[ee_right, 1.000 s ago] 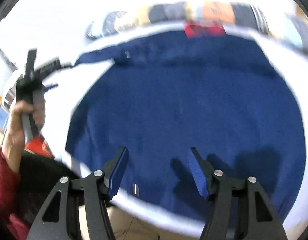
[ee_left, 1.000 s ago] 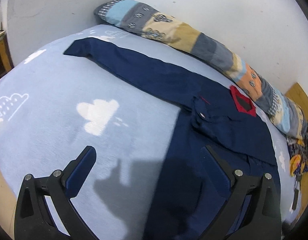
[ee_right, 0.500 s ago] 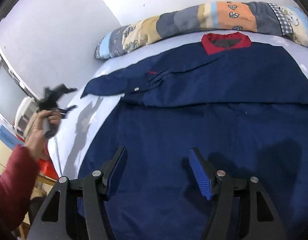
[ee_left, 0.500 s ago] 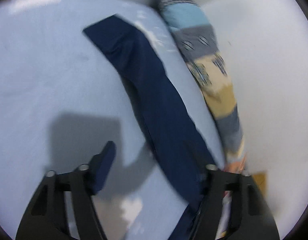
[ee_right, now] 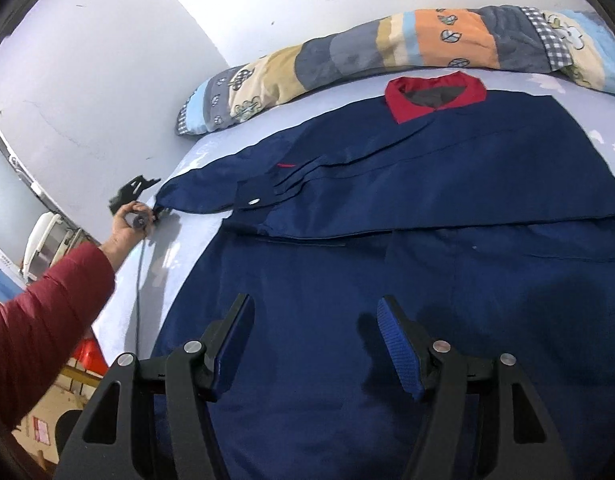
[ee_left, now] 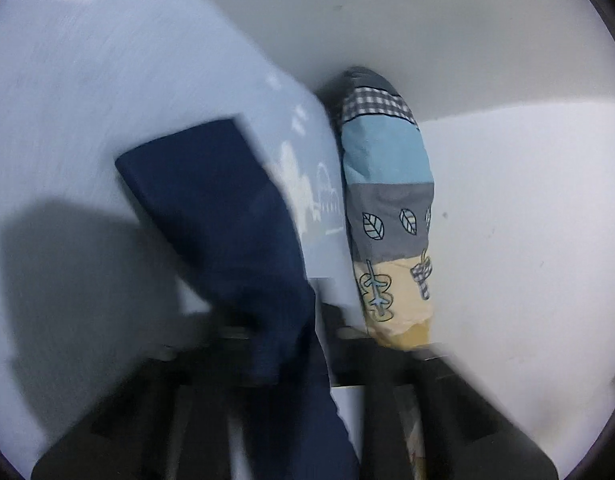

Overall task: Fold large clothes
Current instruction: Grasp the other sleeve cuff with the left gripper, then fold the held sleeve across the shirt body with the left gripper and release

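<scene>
- Since the earlier frames, our left gripper (ee_left: 283, 344) had swung out along the sleeve (ee_left: 211, 200) toward its cuff end, and its fingers had just been closing; they now sat together, clamped on the sleeve cloth, which bunched between them in the blurred left wrist view.
- Our right gripper (ee_right: 315, 344) had barely shifted; its fingers stood apart above the lower body of the jacket (ee_right: 407, 240), nothing between them.
- We saw the navy jacket spread flat on the bed (ee_left: 67, 80), red collar (ee_right: 435, 94) toward the patchwork pillow (ee_right: 387, 52), one sleeve reaching out to where the left hand (ee_right: 127, 224) held it.
- We judged the cloth thin, light and limp, with a slight sheen that suggested it could slide on itself; it would drape and sag rather than hold a fold line.
- We judged the sleeve best taken near the cuff, as gripped, and the body at the hem or a side seam, pinching through all layers so the fabric did not slip free when lifted across.
</scene>
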### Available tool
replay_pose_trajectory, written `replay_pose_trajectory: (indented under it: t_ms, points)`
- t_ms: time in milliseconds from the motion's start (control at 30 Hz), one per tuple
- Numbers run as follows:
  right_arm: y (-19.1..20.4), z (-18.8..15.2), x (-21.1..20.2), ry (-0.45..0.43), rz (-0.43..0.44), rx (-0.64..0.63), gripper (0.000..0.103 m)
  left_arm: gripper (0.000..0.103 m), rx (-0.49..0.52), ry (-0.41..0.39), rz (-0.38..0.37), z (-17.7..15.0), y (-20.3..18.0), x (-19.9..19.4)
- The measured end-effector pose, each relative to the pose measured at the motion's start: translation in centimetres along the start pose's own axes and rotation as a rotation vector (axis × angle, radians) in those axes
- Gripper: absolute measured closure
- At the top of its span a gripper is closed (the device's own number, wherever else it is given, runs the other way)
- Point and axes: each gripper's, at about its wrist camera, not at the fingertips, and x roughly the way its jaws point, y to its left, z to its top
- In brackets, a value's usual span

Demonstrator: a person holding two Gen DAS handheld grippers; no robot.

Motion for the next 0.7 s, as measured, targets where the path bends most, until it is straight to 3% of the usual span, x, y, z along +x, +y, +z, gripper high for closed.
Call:
replay_pose_trajectory:
  t_ms: [233,400,533,700]
  points:
    - [-0.9,1.1,-2.7,-0.1,-0.025,0.03,0.036,0.099,0.284,0.039,-0.065,-2.4,-9.7,-3.4]
    - [-2.6,1.4,-6.0,-0.19,-0.048,0.081,0.036,0.099,0.455,0.096,-0.139,-6.3,-19.1,-5.7]
    - [-4.0,1.9,-8.5,-0.251,-0.065,0.117,0.036,0.099,0.59,0.172,-0.23,-13.3,-26.7,-8.0]
    - [-6.2,2.1,-11.6,-0.327,-0.054,0.192,0.036,0.099,0.723,0.313,-0.325,-26.1,-34.1,-9.2]
